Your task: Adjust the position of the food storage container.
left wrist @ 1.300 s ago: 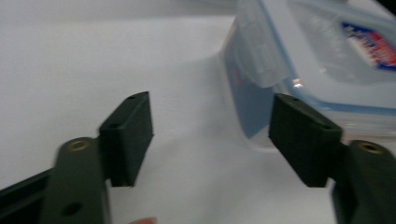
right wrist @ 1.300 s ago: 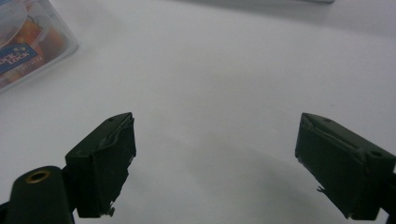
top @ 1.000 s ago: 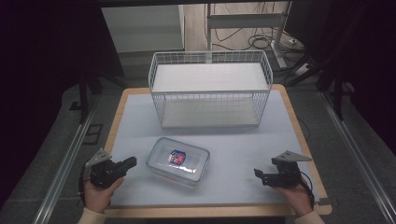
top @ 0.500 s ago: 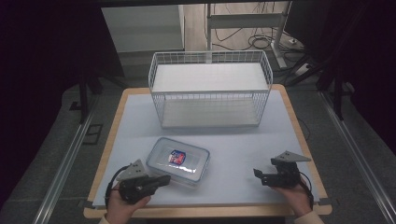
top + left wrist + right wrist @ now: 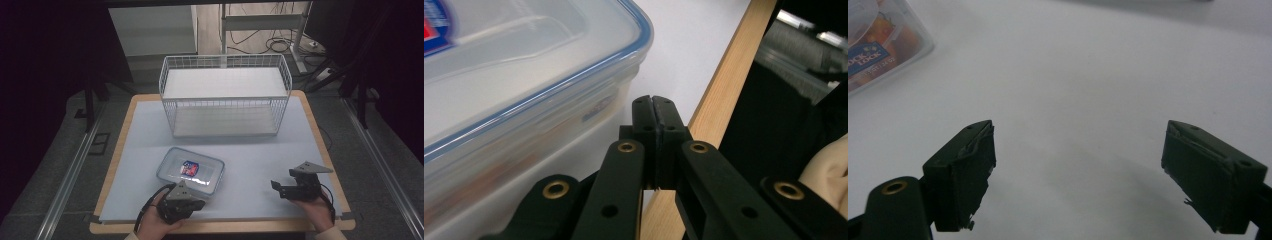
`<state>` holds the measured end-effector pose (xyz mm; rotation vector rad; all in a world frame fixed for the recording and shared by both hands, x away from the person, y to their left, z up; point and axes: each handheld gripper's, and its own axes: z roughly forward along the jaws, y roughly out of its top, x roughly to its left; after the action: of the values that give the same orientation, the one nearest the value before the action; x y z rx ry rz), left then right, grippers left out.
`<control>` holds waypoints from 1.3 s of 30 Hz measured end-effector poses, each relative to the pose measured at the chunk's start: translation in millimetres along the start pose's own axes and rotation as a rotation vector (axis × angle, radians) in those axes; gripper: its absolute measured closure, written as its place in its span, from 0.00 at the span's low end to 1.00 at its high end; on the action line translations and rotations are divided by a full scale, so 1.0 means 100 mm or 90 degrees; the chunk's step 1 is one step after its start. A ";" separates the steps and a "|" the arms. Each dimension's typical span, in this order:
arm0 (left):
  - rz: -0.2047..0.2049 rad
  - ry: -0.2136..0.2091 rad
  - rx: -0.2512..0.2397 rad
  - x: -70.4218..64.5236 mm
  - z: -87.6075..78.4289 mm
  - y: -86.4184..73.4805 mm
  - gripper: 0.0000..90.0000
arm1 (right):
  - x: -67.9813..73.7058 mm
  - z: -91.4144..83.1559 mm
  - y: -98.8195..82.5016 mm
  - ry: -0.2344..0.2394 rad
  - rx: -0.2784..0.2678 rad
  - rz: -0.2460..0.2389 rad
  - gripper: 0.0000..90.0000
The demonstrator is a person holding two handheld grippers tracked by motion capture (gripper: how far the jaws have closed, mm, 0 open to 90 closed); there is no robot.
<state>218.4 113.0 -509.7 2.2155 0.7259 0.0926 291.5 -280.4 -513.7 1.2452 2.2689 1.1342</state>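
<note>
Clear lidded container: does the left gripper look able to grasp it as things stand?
Probably not yet. The left gripper sits right beside the container near the table's front edge, nothing between them, but its jaws are shut; they would need to open first.

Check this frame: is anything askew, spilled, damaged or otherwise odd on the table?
Nothing spilled or broken. The clear lidded container sits skewed to the table edge, lid on. The left gripper is shut beside its near corner; the right gripper stands open over bare mat. The wire basket stands square.
</note>
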 end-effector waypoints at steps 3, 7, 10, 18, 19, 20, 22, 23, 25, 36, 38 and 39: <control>-0.005 -0.003 0.006 0.00 0.08 0.02 1.00 | 0.00 0.00 0.00 0.000 0.001 -0.001 0.16; -0.002 0.017 0.011 -0.02 0.16 0.09 1.00 | 0.01 0.01 0.00 -0.001 0.002 -0.001 0.16; -0.003 0.020 0.020 -0.02 0.20 0.14 1.00 | 0.00 0.01 0.00 -0.002 0.003 -0.002 0.16; 0.014 0.036 0.035 -0.07 0.37 0.29 1.00 | 0.00 0.01 -0.01 0.000 0.005 0.001 0.16; 0.014 0.037 0.037 -0.06 0.38 0.30 1.00 | 0.00 0.01 -0.01 0.001 0.007 0.000 0.16; 0.013 0.038 0.036 -0.05 0.39 0.31 1.00 | 0.00 0.01 -0.01 0.000 0.007 -0.001 0.16; 0.011 0.039 0.036 -0.04 0.41 0.34 1.00 | 0.00 0.01 -0.01 0.002 0.008 -0.001 0.16; 0.008 0.041 0.036 -0.02 0.43 0.37 1.00 | 0.00 0.02 -0.01 0.002 0.008 0.000 0.16; 0.008 0.042 0.036 -0.01 0.44 0.38 1.00 | 0.00 0.01 -0.01 0.002 0.008 -0.001 0.16; -0.010 0.057 0.029 0.11 0.57 0.55 1.00 | 0.00 0.02 -0.02 0.001 0.012 0.001 0.16; -0.008 0.061 0.034 0.13 0.59 0.58 1.00 | 0.00 0.02 -0.02 0.001 0.011 0.001 0.16; -0.014 0.064 0.029 0.13 0.60 0.59 1.00 | 0.00 0.02 -0.02 0.000 0.012 0.001 0.16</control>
<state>274.5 48.8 -511.6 2.2582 0.8136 0.1801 292.0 -280.2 -516.2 1.2547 2.2839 1.1174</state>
